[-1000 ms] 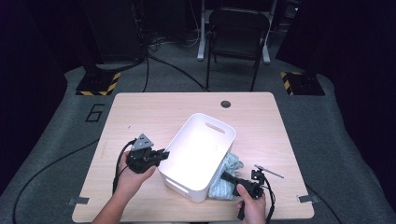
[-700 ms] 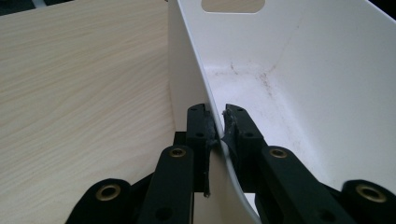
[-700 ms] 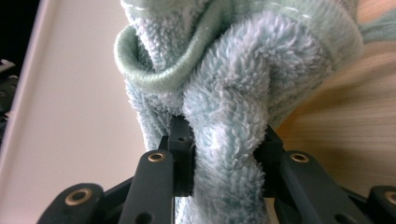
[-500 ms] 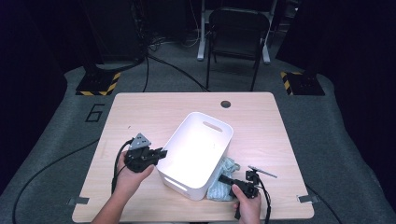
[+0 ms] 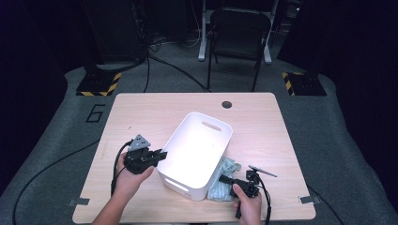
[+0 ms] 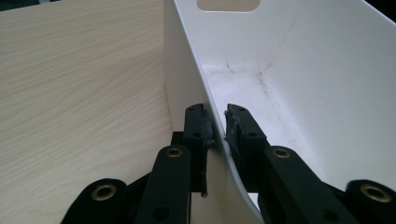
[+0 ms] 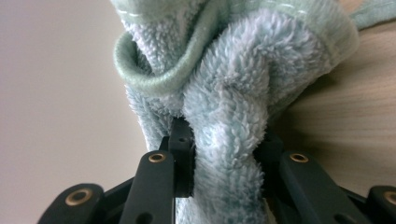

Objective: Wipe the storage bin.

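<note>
A white plastic bin lies askew in the middle of the wooden table, and its inside is bare. My left gripper pinches the bin's left wall, one jaw outside and one inside, shut on the rim. A pale green fluffy towel is bunched on the table against the bin's near right side. My right gripper is shut on a fold of that towel, which bulges up between its jaws. The bin's wall stands just left of the towel in the right gripper view.
The table has a round cable hole at its far edge. A black chair stands beyond the table. Black cables trail from both grippers over the table's near edge. Bare wood lies left and far of the bin.
The bin has shifted slightly toward the near left with my left gripper on its wall. My right gripper has moved left along the table with the towel, closer to the bin.
</note>
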Motion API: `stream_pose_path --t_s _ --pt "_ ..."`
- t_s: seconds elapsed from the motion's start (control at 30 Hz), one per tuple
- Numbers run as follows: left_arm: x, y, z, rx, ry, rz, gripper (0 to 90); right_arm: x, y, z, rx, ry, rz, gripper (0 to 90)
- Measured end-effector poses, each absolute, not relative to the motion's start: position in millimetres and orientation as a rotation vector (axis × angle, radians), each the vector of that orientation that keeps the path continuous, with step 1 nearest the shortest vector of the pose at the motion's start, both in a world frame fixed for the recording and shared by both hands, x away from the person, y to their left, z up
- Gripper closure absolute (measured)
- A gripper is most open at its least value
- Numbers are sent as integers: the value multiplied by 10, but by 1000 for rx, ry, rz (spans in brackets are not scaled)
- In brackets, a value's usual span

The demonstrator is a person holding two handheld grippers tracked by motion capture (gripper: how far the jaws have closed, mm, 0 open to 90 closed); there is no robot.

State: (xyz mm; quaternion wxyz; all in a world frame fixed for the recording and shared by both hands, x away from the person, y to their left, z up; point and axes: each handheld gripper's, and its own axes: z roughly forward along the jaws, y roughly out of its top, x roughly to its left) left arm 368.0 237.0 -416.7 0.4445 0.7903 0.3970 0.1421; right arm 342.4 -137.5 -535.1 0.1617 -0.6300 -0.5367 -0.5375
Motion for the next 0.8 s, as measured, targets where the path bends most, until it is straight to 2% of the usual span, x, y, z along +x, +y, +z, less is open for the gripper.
stream_pose_path --t_s 0.6,0.8 --pt "3632 2512 -4196 1921 1057 386 750 3536 -1198 -5342 -1723 -1586 -1511 681" --pt "3621 2469 -4181 1935 1022 316 716 3577 -1295 -5339 -1760 -1545 -1519 680"
